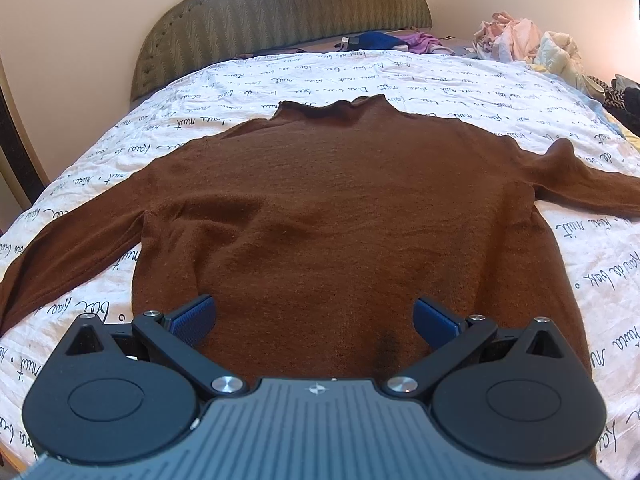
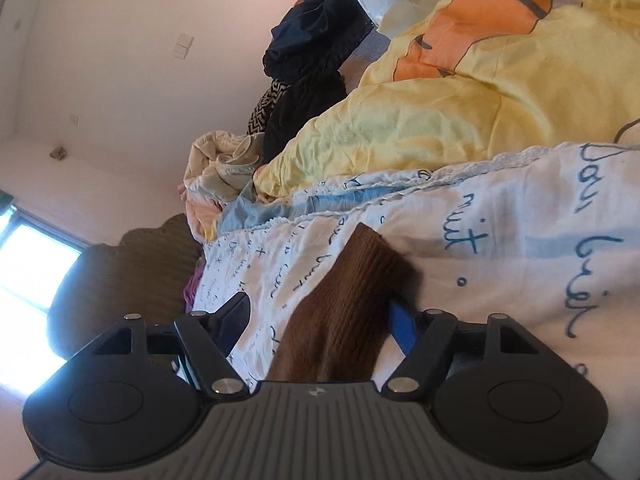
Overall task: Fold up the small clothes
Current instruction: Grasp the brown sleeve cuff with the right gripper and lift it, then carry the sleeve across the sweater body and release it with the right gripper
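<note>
A brown sweater (image 1: 344,208) lies flat on the bed (image 1: 440,76), spread over the white cover printed with handwriting, its collar toward the padded headboard (image 1: 280,12) and its hem at the foot edge. One sleeve runs out toward the bed's left edge, the other toward the right edge.

The left claw (image 1: 314,318) hangs over the hem, roughly at its middle, its blue pads (image 1: 192,320) wide apart with only the knit below them and nothing pinched.

The right claw (image 2: 320,312) is rolled onto its side near the bed's right edge. Its jaws stand apart, and the ribbed cuff (image 2: 352,292) of the sleeve lies between them, close against one blue pad (image 2: 402,328); whether that pad touches the knit I cannot tell, while the other finger is clear of it. Just beyond the cuff, a yellow quilt (image 2: 460,112) and a heap of dark clothes (image 2: 316,40) are piled along that same edge.
</note>
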